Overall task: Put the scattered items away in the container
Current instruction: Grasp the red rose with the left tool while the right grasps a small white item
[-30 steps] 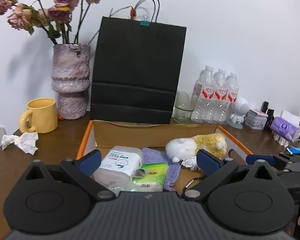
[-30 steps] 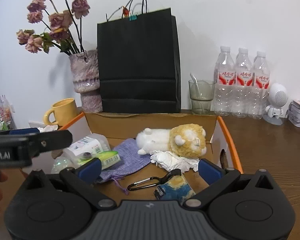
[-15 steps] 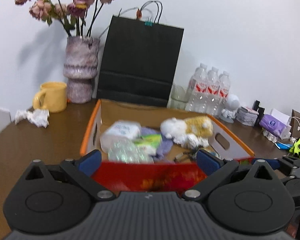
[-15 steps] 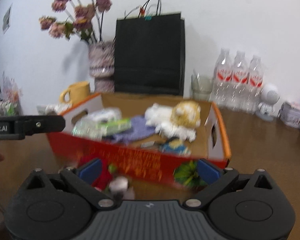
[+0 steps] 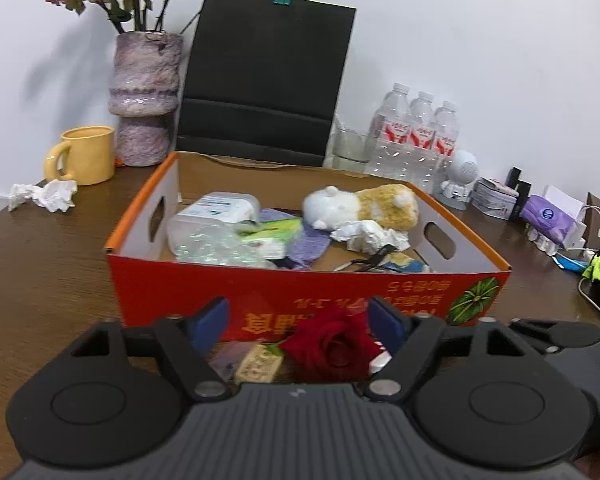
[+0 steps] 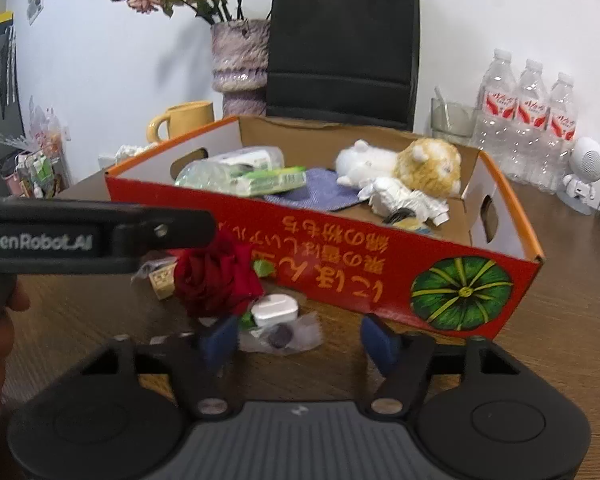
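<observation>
An orange-red cardboard box [image 5: 308,294] [image 6: 340,256] stands on the wooden table, holding a plush toy [image 5: 364,210], a wipes pack [image 5: 216,216], a purple cloth and crumpled paper. In front of the box lie a red rose [image 5: 332,346] [image 6: 216,276], a small tan block [image 5: 258,364], a white case [image 6: 274,310] and a clear bag with a dark disc [image 6: 280,336]. My left gripper [image 5: 298,322] is open and empty, its fingers either side of the rose. My right gripper [image 6: 300,338] is open and empty, just right of the white case.
Behind the box stand a black paper bag [image 5: 268,76], a vase of dried roses [image 5: 144,96], a yellow mug [image 5: 86,156], water bottles [image 5: 416,136] and a white robot figure [image 5: 460,172]. Crumpled tissue [image 5: 44,196] lies at left. Small items and cables crowd the right edge.
Both grippers have pulled back and down from over the box to the table in front of it. The rose and small items have come into view.
</observation>
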### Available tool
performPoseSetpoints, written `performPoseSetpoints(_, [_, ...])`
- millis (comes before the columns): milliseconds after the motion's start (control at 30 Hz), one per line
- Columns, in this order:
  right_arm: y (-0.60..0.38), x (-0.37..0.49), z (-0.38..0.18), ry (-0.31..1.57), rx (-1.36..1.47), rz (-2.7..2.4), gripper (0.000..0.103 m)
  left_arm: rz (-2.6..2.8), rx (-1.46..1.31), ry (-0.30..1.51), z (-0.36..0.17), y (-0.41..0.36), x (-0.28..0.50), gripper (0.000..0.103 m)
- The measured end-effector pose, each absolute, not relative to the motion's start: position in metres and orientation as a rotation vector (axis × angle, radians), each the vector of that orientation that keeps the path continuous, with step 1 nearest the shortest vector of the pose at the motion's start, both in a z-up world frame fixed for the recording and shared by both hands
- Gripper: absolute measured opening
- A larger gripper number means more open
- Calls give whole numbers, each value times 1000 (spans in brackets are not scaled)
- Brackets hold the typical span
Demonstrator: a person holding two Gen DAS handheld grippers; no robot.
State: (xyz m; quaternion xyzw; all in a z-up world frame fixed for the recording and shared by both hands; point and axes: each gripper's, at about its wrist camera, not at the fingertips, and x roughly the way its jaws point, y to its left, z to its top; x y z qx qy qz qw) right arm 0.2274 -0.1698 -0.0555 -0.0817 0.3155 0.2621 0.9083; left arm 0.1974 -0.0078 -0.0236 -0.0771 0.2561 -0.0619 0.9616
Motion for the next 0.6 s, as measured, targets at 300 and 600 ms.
performPoseSetpoints(300, [-175, 230, -56, 670, -124, 585, 33, -140, -145, 584, -38, -25, 211, 51])
performPoseSetpoints(600, [-183, 225, -53, 672, -97, 601, 9, -163, -136, 578, -39, -25, 206, 37])
